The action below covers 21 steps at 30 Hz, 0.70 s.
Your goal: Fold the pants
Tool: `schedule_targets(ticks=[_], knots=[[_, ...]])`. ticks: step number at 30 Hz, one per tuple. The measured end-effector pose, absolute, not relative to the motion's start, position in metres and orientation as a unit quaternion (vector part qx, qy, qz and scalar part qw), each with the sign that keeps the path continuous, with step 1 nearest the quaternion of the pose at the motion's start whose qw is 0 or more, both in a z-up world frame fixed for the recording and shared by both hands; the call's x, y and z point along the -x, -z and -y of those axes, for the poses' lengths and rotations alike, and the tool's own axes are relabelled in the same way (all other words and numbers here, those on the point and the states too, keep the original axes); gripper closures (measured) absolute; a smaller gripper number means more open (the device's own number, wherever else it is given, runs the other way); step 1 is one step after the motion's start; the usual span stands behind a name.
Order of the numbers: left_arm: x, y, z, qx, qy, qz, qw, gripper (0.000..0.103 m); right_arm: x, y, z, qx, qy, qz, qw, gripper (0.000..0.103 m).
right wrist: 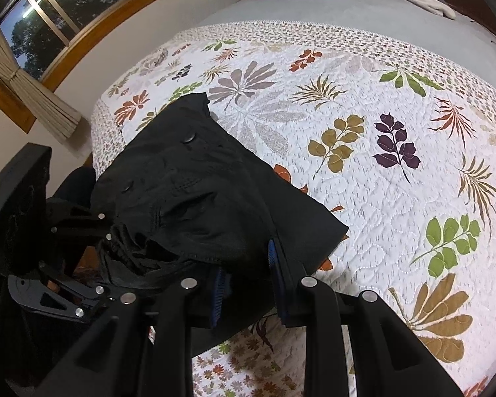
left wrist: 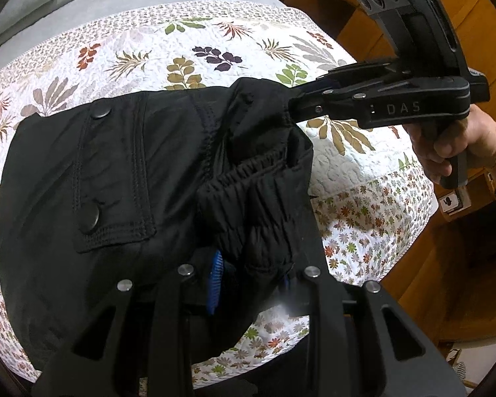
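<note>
A bed (left wrist: 49, 16) with a grey sheet carries a white quilt (left wrist: 215, 53) printed with coloured leaves, which covers the near part of the mattress. On the quilt, near its front edge, lie the black pants (left wrist: 115, 172), partly folded, their far part flat on the quilt and their waist end lifted toward the two grippers. A pocket flap with two round snaps faces up, and the gathered elastic waistband bunches between the grippers.

The left gripper (left wrist: 251, 274) has its jaws closed on the waistband fabric, the cloth filling the gap between its blue pads. The right gripper (right wrist: 248, 274) likewise pinches an edge of the pants: black fabric runs between its blue pads and drapes over them. In the left view the right gripper comes in from the right, gripped by a hand (left wrist: 463, 145), its tips buried in a raised corner of the waist. Beyond the bed, a window (right wrist: 49, 10) has a wooden frame and a tied curtain (right wrist: 33, 89).
</note>
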State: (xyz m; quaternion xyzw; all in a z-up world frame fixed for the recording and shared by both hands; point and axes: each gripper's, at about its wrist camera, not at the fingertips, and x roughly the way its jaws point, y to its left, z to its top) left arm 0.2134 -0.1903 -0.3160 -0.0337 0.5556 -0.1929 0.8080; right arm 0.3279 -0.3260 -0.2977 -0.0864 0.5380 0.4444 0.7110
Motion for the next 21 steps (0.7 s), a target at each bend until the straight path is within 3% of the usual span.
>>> schedule_targets(ticks=[21], knots=[[-0.218, 0.314, 0.195, 0.031, 0.193, -0.551, 0.812, 0.076, -0.322, 0.280, 0.310, 0.201, -0.444, -0.486, 0.725, 0.077]])
